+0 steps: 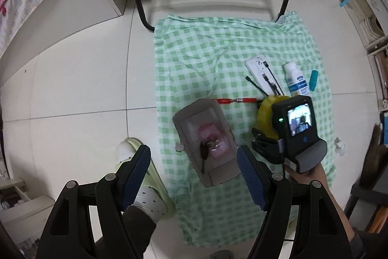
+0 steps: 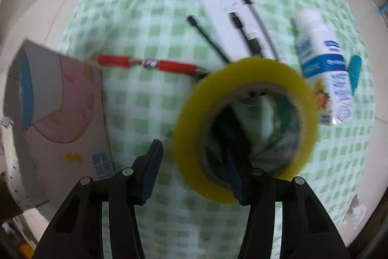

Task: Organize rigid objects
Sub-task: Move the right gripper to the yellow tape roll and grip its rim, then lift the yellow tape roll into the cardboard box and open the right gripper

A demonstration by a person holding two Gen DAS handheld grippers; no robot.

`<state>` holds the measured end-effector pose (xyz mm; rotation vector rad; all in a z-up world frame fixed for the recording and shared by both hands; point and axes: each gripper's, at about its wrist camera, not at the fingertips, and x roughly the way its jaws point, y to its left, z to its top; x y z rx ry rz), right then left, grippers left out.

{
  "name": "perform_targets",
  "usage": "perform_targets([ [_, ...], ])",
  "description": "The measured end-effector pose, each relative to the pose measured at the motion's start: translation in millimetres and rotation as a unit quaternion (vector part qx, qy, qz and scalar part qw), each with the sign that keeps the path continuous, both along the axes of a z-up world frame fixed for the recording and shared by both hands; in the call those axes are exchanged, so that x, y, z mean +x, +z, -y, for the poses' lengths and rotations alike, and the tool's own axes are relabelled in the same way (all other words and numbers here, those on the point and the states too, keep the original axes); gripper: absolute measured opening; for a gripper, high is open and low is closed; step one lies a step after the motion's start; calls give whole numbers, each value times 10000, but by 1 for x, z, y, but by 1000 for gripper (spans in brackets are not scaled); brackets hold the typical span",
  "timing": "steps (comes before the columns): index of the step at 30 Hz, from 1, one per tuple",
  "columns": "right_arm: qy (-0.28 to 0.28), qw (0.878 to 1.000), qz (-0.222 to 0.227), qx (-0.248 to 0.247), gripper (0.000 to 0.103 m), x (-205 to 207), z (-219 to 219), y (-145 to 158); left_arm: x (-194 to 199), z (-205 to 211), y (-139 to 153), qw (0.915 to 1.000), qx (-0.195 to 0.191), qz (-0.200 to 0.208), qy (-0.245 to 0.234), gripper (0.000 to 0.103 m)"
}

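Right gripper [image 2: 194, 169] has its jaws apart, the right finger poked through the core of the yellow tape roll [image 2: 245, 113], the left finger outside the ring, so the roll hangs hooked rather than visibly pinched; the picture is blurred, so contact is uncertain; the open cardboard box [image 1: 206, 142] lies to the left of the roll, its long axis running near to far; left gripper [image 1: 194, 174] hovers spread and empty right over that box, nearer to it; red pen [image 2: 148, 63], white bottle [image 2: 322, 64] and cables [image 2: 242, 35] lie beyond on the checked cloth [image 1: 206, 52].
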<state>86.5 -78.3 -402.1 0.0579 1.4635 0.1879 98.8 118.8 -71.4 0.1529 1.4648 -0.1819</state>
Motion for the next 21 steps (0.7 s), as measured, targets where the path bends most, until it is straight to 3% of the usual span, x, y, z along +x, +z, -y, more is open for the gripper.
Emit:
perform_targets([
  [1,168,9994,56,-290,29,-2,-6,2,0,1,1,10000,16,5,-25,72],
  [3,312,9991,102,-257,24,-8,-10,11,0,5,3,10000,23,18,-87,72],
  [7,473,9953,183,825,24,-29,-11,50,-1,12,10,9997,-90,107,-189,72],
  [11,417,9766,-175,2104,25,-55,-9,68,-9,24,21,9986,-111,297,-431,72],
  [13,411,9720,-182,2307,27,-70,-5,71,-16,28,25,9978,-119,373,-538,72],
  [16,37,9699,-362,2409,30,-96,13,58,-27,32,27,9965,-114,399,-724,72],
  [21,-1175,9442,-309,3061,32,-117,56,47,-34,33,24,9955,2,329,-892,72],
])
